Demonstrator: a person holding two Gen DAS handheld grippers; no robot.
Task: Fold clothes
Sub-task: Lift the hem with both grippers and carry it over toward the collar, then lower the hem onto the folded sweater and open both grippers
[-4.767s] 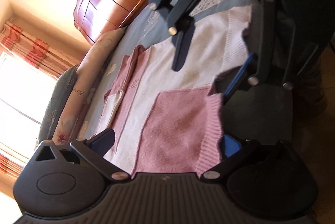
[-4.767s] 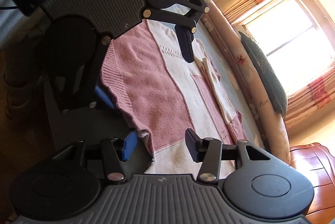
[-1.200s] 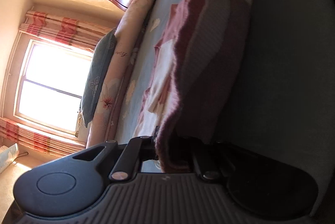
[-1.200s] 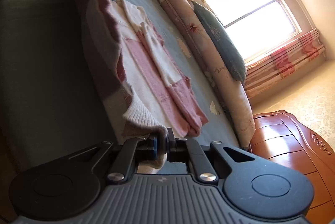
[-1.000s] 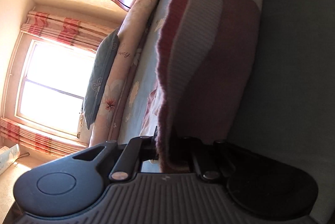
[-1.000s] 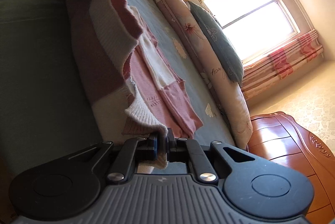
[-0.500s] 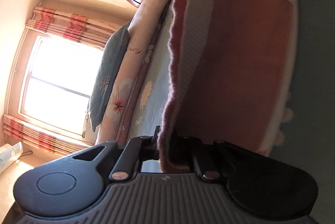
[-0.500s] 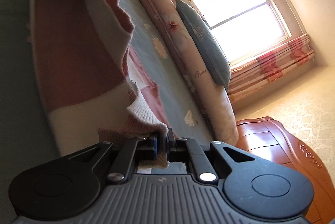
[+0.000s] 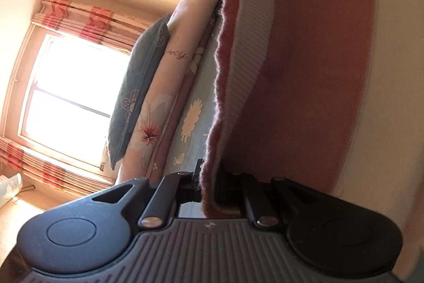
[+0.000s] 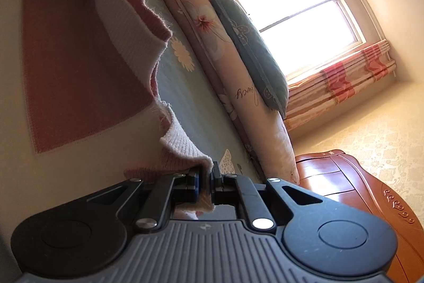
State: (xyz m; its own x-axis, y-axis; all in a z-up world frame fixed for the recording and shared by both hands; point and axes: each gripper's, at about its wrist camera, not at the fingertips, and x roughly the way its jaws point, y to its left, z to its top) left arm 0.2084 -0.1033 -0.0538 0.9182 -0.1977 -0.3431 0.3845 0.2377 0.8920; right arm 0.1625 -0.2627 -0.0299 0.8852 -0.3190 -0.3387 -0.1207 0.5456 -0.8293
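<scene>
Sweater (image 9: 304, 76) in pink and cream knit hangs stretched between two handheld grippers above a floral bedspread (image 10: 190, 97). Left gripper (image 9: 209, 187) has its jaws pressed together on the fuzzy pink edge, which rises straight ahead of its fingers; right gripper (image 10: 205, 183) pinches the ribbed hem corner. Beyond both tools lie a long floral bolster (image 10: 225, 50) and a grey-blue pillow (image 9: 137, 97), apparently against a sunlit window (image 10: 299, 10). A wooden headboard (image 10: 357, 190) sits to the right gripper's right.

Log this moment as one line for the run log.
phase: folding | left gripper: shut on sweater hem | right gripper: shut on sweater hem | hem lifted over bed
</scene>
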